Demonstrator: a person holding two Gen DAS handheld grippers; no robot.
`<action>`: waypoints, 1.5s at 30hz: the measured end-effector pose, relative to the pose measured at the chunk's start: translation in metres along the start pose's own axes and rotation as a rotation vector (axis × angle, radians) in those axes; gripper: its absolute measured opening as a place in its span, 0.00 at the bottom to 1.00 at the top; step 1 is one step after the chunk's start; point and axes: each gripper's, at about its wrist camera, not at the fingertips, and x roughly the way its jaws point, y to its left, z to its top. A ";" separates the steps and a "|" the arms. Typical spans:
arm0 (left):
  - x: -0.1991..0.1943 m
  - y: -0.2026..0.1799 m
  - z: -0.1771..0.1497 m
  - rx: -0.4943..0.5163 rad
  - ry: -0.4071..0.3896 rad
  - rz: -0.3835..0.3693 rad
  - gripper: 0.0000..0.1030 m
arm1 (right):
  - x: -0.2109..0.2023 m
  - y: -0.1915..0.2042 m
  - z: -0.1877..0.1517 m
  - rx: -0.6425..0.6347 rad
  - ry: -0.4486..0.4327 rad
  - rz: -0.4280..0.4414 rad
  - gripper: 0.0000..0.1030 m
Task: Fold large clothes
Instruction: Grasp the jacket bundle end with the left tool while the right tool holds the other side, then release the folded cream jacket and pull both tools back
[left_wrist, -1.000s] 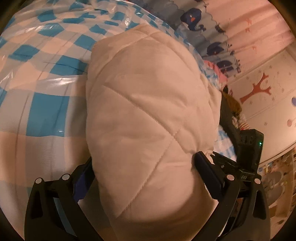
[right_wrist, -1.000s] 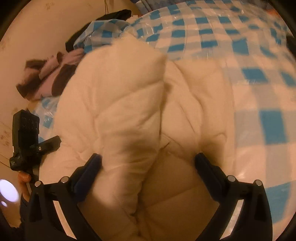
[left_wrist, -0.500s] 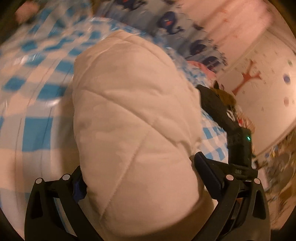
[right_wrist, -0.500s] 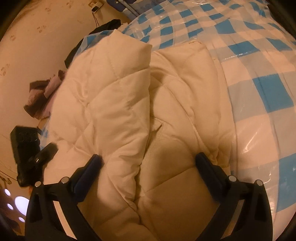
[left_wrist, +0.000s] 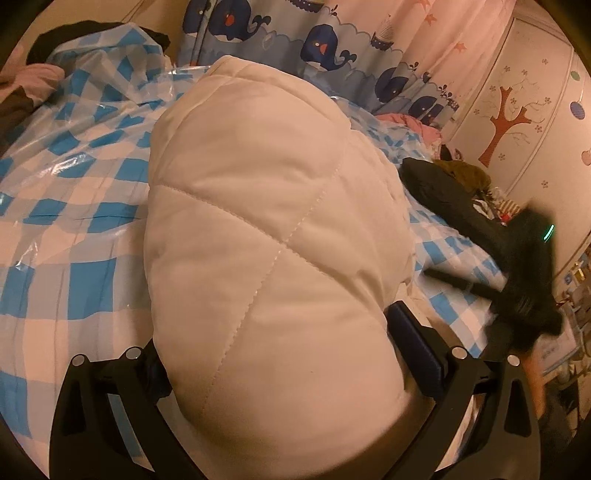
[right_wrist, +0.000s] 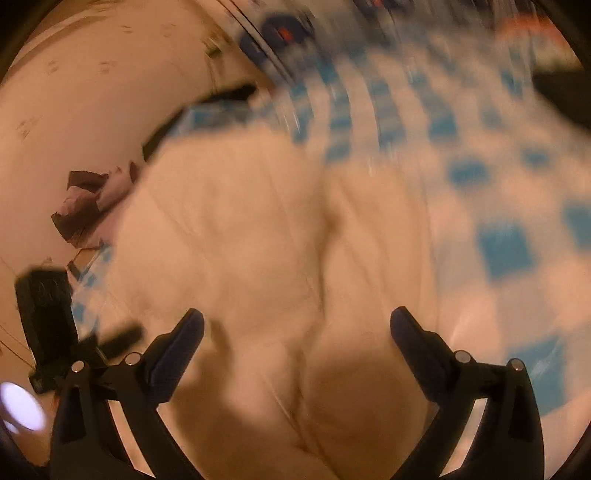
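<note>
A cream quilted padded garment (left_wrist: 258, 206) lies bunched on the blue-and-white checked bed cover (left_wrist: 74, 236). In the left wrist view it bulges up between the wide-apart fingers of my left gripper (left_wrist: 273, 332), which stands open around the puffy fold. The right wrist view is motion-blurred. There the same garment (right_wrist: 258, 240) lies folded lengthwise below my right gripper (right_wrist: 295, 325), which is open with nothing gripped. The right gripper's black body (left_wrist: 524, 266) shows blurred at the right of the left wrist view. The left gripper's body (right_wrist: 48, 314) shows at the left edge of the right wrist view.
A whale-print curtain (left_wrist: 325, 48) and a wall with a tree decal (left_wrist: 506, 122) stand behind the bed. Dark and pink clothes (left_wrist: 22, 88) are piled at the far left, and a black garment (left_wrist: 443, 192) lies at the right. Checked cover (right_wrist: 498, 240) lies bare beside the garment.
My right gripper has swung quickly up and away from the garment, blurring its view. My left gripper has tilted, bringing the curtain and wall into sight. The garment stays between its fingers.
</note>
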 end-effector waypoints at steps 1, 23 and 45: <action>0.000 -0.002 -0.001 0.005 -0.003 0.009 0.93 | -0.003 0.008 0.015 -0.023 -0.033 -0.010 0.95; -0.019 -0.004 -0.002 0.022 0.000 0.121 0.92 | 0.062 -0.010 -0.016 0.300 0.166 0.037 0.96; -0.142 0.035 -0.057 0.090 -0.076 0.618 0.93 | 0.007 0.136 -0.075 -0.226 0.088 -0.033 0.95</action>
